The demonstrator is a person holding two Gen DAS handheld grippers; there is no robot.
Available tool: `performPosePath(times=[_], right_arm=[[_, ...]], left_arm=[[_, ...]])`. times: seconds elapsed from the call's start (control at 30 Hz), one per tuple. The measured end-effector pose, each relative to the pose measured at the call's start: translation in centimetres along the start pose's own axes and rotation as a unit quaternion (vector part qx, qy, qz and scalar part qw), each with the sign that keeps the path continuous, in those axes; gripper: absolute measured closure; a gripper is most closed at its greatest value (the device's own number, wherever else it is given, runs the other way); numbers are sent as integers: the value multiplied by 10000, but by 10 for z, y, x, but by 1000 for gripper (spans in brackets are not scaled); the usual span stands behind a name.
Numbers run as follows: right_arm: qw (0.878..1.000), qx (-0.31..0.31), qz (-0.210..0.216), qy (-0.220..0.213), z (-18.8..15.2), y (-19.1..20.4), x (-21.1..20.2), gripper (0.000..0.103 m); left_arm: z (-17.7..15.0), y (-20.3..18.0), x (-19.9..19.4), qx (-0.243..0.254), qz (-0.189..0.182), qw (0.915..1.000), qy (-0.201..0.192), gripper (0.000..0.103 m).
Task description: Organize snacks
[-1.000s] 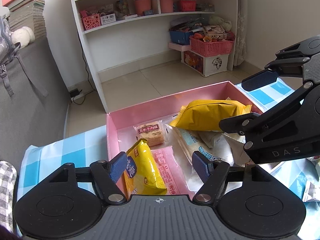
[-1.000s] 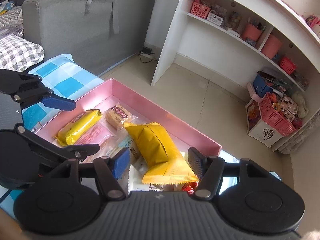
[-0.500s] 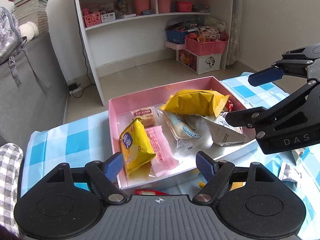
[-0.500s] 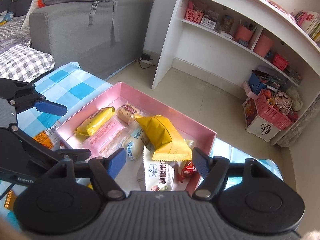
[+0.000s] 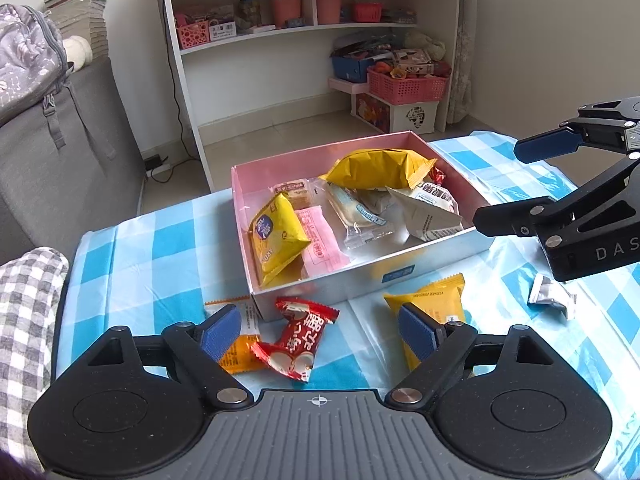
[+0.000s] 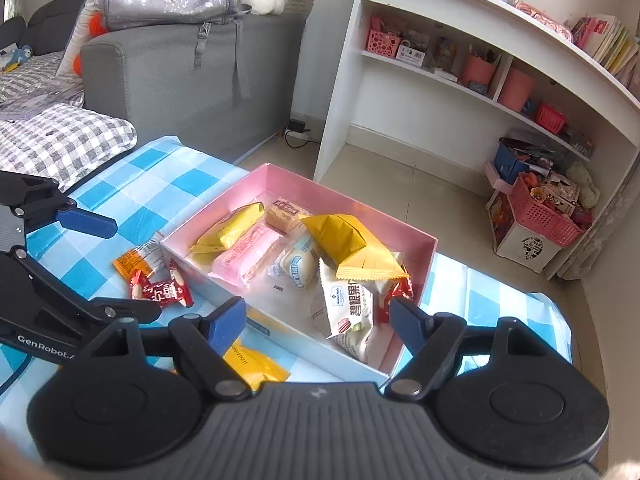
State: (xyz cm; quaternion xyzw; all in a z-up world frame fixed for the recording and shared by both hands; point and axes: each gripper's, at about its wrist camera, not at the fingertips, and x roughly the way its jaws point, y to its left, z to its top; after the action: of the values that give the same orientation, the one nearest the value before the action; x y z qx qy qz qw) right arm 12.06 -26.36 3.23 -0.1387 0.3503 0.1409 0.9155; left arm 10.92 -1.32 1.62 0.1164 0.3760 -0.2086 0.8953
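A pink-lined box [image 5: 276, 168] [image 6: 280, 176] on the blue checked tablecloth holds several snack packets, with a big yellow bag [image 5: 376, 168] [image 6: 344, 236] on top. In front of the box lie a red candy packet [image 5: 296, 338] [image 6: 160, 290], an orange packet [image 5: 236, 350] [image 6: 130, 260], a yellow packet [image 5: 436, 300] [image 6: 256, 368] and a small silver wrapper [image 5: 550, 300]. My left gripper [image 5: 320, 330] is open and empty above the red packet. My right gripper [image 6: 318, 318] is open and empty over the box's near edge; it also shows in the left wrist view [image 5: 516, 188].
A grey sofa [image 6: 192, 64] with a backpack stands to the left. A white shelf unit [image 5: 304, 40] and pink baskets [image 5: 404, 88] stand on the floor beyond the table. A checked cushion [image 5: 24, 320] lies at the table's left end.
Both grippers have pulled back and up from the box, both open and empty. The loose packets in front of the box have come into view.
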Motion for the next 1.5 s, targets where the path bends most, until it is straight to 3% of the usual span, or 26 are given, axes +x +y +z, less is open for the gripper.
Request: performPosePath(times=[0.63,0.9,1.23,1.5], right_arm=[[9998,28,124,-130,-46,25,-23,16],[9996,-188,141,-131,-68,40,-25,11],[9983,-274,508,5,-84,58,-15,10],[9981,-64,603,141,-74,65,-1,10]], left_arm=[[-50,0,-21,-52,-82,9999,-104,8],[-81,8,-25,297,-136,9995,-21,7],[-103,22,-19,573,-130,9980,243,7],[-106,4,-8,981,-558,9930,359,7]])
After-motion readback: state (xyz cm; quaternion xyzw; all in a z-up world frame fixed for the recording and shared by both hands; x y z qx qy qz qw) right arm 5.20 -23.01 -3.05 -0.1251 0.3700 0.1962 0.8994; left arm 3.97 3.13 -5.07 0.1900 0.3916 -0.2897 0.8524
